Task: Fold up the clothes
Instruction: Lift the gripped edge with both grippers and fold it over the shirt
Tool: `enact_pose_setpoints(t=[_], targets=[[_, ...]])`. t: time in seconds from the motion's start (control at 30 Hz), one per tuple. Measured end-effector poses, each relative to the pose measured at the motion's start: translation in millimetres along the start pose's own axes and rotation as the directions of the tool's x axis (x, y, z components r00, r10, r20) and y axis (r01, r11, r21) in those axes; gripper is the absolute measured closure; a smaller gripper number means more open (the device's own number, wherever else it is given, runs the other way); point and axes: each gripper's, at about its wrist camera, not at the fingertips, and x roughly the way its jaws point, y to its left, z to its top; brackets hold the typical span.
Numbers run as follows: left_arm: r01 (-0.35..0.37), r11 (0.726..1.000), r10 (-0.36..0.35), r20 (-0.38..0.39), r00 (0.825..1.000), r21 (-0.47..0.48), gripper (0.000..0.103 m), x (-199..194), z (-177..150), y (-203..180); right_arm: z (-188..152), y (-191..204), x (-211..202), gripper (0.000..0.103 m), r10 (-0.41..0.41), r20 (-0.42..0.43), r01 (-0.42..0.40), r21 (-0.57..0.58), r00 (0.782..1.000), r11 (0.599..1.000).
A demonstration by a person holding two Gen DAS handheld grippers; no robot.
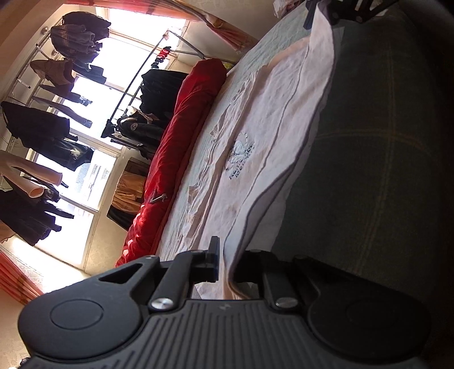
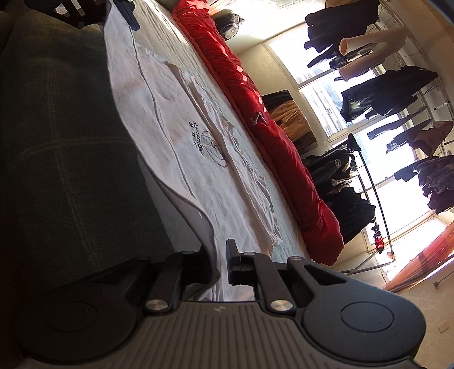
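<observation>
A white T-shirt (image 1: 249, 159) (image 2: 181, 136) with a dark printed logo lies spread on the bed, and its near hem is lifted off the cover. In the left wrist view my left gripper (image 1: 228, 266) is shut on one end of that hem, the cloth running up between its fingers. My right gripper (image 2: 220, 264) pinches the other end in the same way. Each gripper also shows small in the other's view: the right gripper (image 1: 354, 12) at the top right, the left gripper (image 2: 79, 11) at the top left. The hem stretches between them.
The bed's pale quilted cover (image 1: 255, 56) (image 2: 170, 31) lies under the shirt. A rolled red duvet (image 1: 181, 136) (image 2: 272, 136) runs along the far side. Dark green plaid fabric (image 1: 383, 142) (image 2: 56, 142) fills the near side. Racks of hanging dark clothes (image 1: 56, 85) (image 2: 397, 99) stand by the windows.
</observation>
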Motion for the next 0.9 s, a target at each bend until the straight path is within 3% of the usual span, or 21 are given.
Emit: enact_pose_setpoints(t=[0.37, 0.9], targets=[[-0.065, 0.996, 0.065, 0.004, 0.998, -0.054, 0.094, 40, 17, 36, 17, -40, 44, 0.091, -0.108, 0.026, 0.107, 0.046, 0.994, 0.993], [-0.101, 0.988, 0.1, -0.017, 0.995, -0.116, 0.094, 155, 28, 84, 46, -97, 171, 0.091, -0.18, 0.024, 0.177, 0.102, 0.983, 0.979]])
